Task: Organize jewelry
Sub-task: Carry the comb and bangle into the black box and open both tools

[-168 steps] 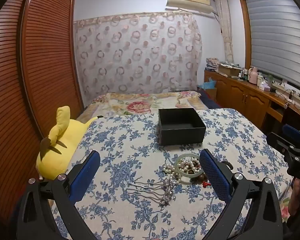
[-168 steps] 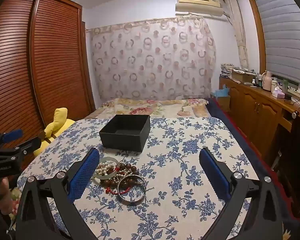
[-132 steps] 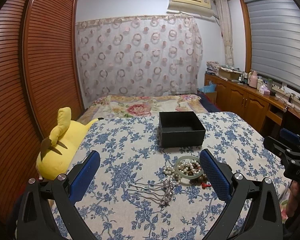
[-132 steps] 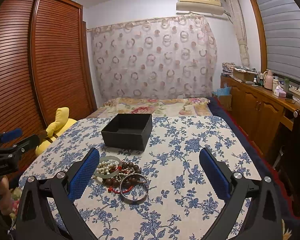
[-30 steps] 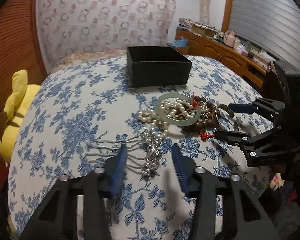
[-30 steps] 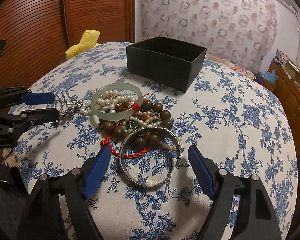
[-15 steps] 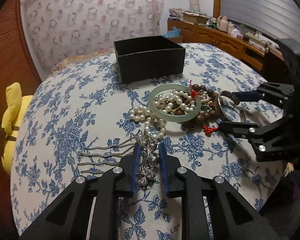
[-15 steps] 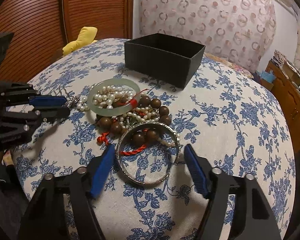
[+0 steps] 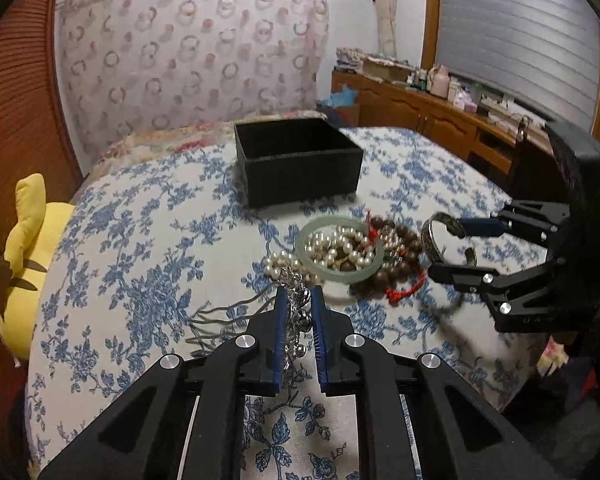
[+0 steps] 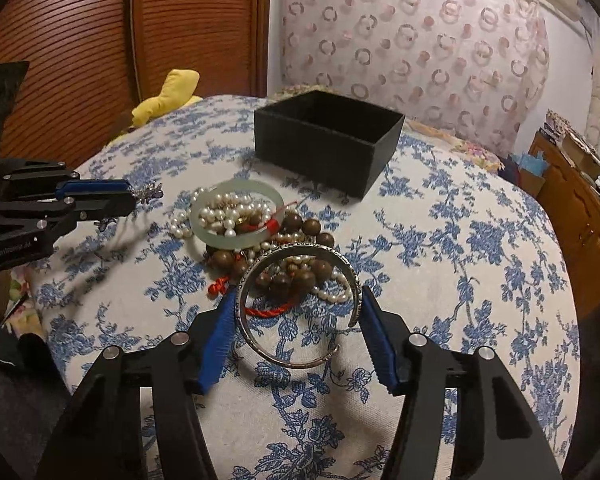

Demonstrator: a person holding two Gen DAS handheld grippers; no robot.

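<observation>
A jewelry pile lies on the blue-flowered bedspread: a jade bangle [image 9: 332,278] [image 10: 236,244] full of pearls, brown wooden beads [image 10: 300,222] and a red cord [image 10: 272,312]. My left gripper [image 9: 298,300] [image 10: 132,198] is shut on a silver flowered hair comb [image 9: 296,314] [image 10: 148,192], whose tines [image 9: 220,316] trail to the left. My right gripper [image 10: 298,296] [image 9: 446,246] straddles a silver cuff bangle [image 10: 300,249] [image 9: 430,232]. Its jaws are closing, and each pad stands right beside the bangle. An open black box [image 9: 300,176] [image 10: 320,148] stands behind the pile.
A yellow plush toy [image 9: 32,240] [image 10: 172,92] lies at the bed's left edge by the wooden wardrobe [image 10: 180,20]. A wooden sideboard [image 9: 420,120] with clutter runs along the right wall. The bedspread falls away in front of both grippers.
Both grippers came down to the pile. The left jaws closed on the silver hair comb and rose a little. The right jaws narrowed around the silver bangle.
</observation>
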